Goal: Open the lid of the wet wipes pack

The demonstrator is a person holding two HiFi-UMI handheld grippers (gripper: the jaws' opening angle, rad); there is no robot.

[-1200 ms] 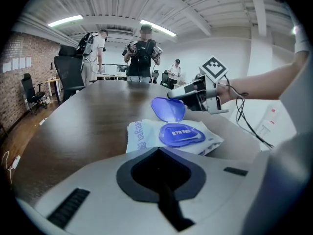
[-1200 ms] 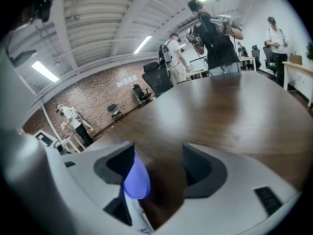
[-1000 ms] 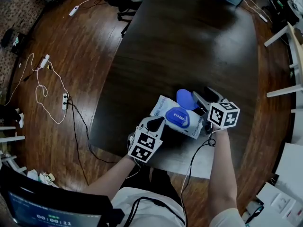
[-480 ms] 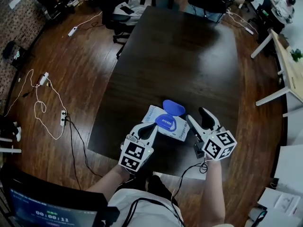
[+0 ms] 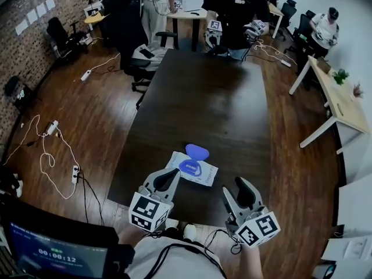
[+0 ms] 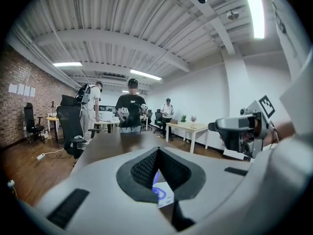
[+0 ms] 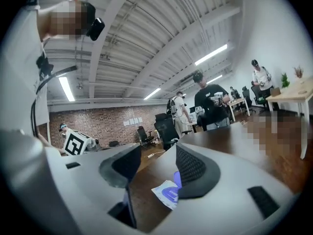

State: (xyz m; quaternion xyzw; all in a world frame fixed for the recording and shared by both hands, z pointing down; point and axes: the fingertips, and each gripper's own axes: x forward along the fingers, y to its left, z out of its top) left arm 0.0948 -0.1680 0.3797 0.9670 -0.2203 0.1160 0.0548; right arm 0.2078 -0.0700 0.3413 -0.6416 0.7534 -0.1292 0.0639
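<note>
Lid (image 5: 197,151) stood flipped open, job looked done (nothing left). Pack (image 5: 193,168) lay on table (image 5: 221,97). My left gripper (image 5: 167,179) was clenched, empty; right gripper (image 5: 242,193) was empty, jaws apart but closing.

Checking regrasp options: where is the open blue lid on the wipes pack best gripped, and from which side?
Probably its free rounded edge: the blue lid is flipped open at the far side of the wet wipes pack, a thin flap. Come from above or the far side, jaws across it; the pack itself lies flat.
</note>
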